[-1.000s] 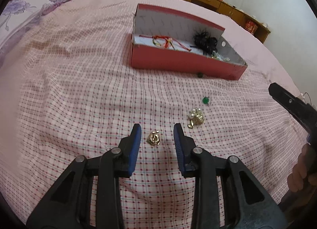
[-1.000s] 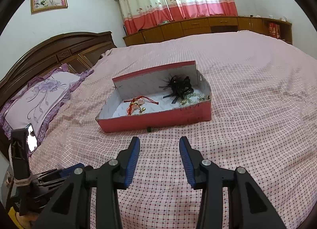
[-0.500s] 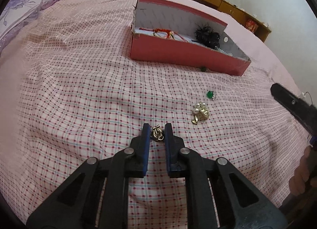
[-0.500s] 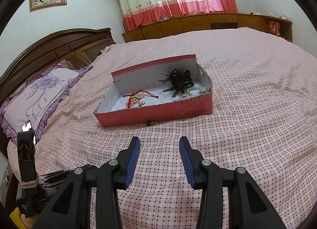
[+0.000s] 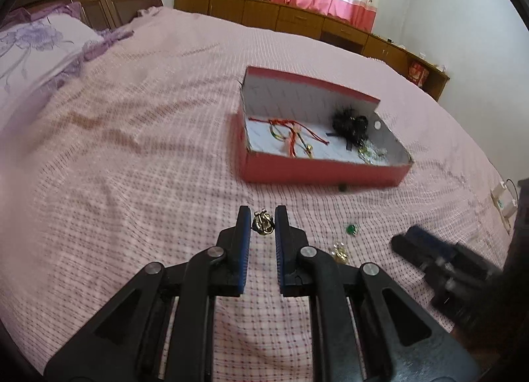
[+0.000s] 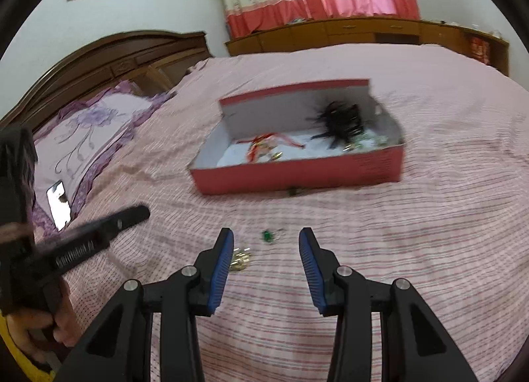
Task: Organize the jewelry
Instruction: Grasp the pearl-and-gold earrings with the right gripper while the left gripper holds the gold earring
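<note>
Left gripper [image 5: 262, 224] clenched on a small gold earring [image 5: 263, 222], pinched between the blue pads near the tips, lifted above the checked pink bedspread [image 5: 148, 183]. Red box [image 5: 317, 170] chosen as landmark: earring in front of its near wall, well apart from it. Inside the box, a red string bracelet [image 5: 291, 132] toward the left end and a black feathery hair piece [image 5: 350, 122] toward the right end. Just before the box's near wall, a small dark bead [image 5: 342, 187] on the cloth. Further in front of the box, a green stone piece [image 6: 268, 236] and a gold cluster [image 6: 240, 258] lying near each other. Right gripper [image 6: 266, 249] released, fingers wide apart, hanging above these two pieces, holding nothing.
</note>
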`<state>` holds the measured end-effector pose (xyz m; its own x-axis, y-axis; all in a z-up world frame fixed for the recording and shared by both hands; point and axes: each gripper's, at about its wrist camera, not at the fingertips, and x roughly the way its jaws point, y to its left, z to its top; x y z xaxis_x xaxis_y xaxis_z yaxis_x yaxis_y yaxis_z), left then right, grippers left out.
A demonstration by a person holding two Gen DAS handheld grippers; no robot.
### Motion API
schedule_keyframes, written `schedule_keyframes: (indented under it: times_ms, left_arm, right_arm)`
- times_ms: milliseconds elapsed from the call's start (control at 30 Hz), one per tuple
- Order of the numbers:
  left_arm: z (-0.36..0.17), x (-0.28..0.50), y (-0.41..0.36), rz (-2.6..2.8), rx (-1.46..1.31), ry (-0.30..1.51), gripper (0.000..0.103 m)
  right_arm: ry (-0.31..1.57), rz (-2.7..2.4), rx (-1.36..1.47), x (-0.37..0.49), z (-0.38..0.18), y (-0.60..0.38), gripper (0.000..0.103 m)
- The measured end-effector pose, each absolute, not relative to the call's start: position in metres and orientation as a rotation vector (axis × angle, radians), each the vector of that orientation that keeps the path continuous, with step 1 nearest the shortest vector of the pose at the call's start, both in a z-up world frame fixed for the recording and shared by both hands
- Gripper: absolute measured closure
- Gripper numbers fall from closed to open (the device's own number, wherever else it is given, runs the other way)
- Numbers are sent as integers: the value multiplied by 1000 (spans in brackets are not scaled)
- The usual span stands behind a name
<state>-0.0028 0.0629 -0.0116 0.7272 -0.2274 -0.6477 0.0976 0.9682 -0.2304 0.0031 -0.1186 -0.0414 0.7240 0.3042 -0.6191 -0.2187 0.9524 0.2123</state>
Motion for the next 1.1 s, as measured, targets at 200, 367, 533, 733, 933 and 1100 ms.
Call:
schedule_keyframes:
  times_ms: [200,367,533,733,933,1100]
  left_arm:
    - [-14,1,70,-163,-212,728,97]
    - [-18,-4,76,-167,-242,728,97]
    - [-22,-3,79,-165,-255,729,97]
    - [-28,-3,83,-155,-290,735,97]
    - [-33,-3,80,-158,-294,756,97]
    - [-30,-1,79,-153,-296,755,97]
  right_arm:
    - [760,348,89,11,-61,-87,59]
    - [808,344,84,19,-79,-74,59]
    - [815,284,65,22,-90,-67,59]
    - [837,262,78,34,-102,-63,59]
    - [837,248,96,36,-105,-69,81]
    - [843,248,44,31,-102,-66,85]
